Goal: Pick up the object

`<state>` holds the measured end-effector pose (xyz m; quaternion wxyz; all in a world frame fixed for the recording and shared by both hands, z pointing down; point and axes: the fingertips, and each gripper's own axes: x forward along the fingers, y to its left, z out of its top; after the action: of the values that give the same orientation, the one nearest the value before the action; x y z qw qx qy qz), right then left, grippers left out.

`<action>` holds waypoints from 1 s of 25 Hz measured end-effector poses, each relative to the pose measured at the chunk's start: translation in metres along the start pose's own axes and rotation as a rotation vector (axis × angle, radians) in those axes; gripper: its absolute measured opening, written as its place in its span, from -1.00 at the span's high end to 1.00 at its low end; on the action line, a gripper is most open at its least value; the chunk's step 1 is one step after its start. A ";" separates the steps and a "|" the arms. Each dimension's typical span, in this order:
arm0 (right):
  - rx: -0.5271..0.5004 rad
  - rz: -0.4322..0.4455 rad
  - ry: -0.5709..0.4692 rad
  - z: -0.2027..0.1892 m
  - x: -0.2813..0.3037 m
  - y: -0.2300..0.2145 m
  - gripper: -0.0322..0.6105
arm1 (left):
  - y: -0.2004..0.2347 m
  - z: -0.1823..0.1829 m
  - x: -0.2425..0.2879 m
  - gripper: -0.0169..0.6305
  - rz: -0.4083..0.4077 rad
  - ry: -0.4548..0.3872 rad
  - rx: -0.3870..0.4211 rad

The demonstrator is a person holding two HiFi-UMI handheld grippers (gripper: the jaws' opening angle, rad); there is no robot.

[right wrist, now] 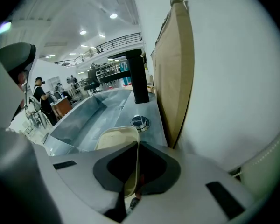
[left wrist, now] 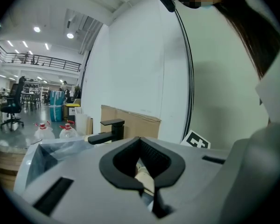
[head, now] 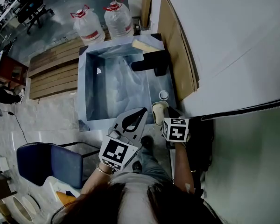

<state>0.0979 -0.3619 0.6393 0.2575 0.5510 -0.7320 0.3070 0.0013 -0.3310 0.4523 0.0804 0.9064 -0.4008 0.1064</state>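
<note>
A cream plastic container [head: 159, 111] sits at the near right corner of the steel sink [head: 94, 107]. My right gripper [head: 166, 115] is shut on it, with its thin wall [right wrist: 132, 168] pinched between the jaws and its open rim [right wrist: 113, 135] showing beyond them. My left gripper [head: 139, 115] hovers over the sink's near edge just left of the container, jaws closed with nothing between them. In the left gripper view a bit of the cream container [left wrist: 145, 175] shows through the loop of the left gripper [left wrist: 140, 140]. The right gripper [right wrist: 136, 144] points along the counter.
A black faucet [head: 151, 62] [right wrist: 136, 76] stands at the back right of the sink, a round chrome button [head: 164, 95] [right wrist: 139, 122] in front of it. Cardboard sheets [head: 177, 55] lean on the white wall. Two water bottles [head: 89, 26] stand behind; a blue chair [head: 50, 162] is at lower left.
</note>
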 end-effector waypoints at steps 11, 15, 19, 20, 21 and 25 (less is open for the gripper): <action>0.047 -0.022 -0.050 0.001 -0.027 -0.005 0.79 | -0.014 0.005 -0.013 0.92 -0.006 -0.018 0.014; 0.061 -0.026 -0.075 0.005 -0.039 -0.005 0.79 | -0.018 0.008 -0.017 0.92 -0.009 -0.030 0.017; 0.078 -0.029 -0.098 0.009 -0.055 -0.003 0.79 | -0.024 0.013 -0.026 0.92 -0.010 -0.045 0.024; 0.086 -0.028 -0.104 0.010 -0.059 -0.002 0.79 | -0.026 0.013 -0.028 0.92 -0.010 -0.049 0.025; 0.095 -0.027 -0.110 0.011 -0.063 -0.002 0.79 | -0.027 0.014 -0.031 0.92 -0.009 -0.053 0.027; 0.120 -0.023 -0.138 0.015 -0.081 0.001 0.79 | -0.032 0.018 -0.041 0.92 -0.007 -0.066 0.036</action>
<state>0.1176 -0.3208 0.5711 0.1764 0.5938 -0.7219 0.3086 0.0007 -0.2843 0.4223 0.0513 0.9122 -0.3979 0.0831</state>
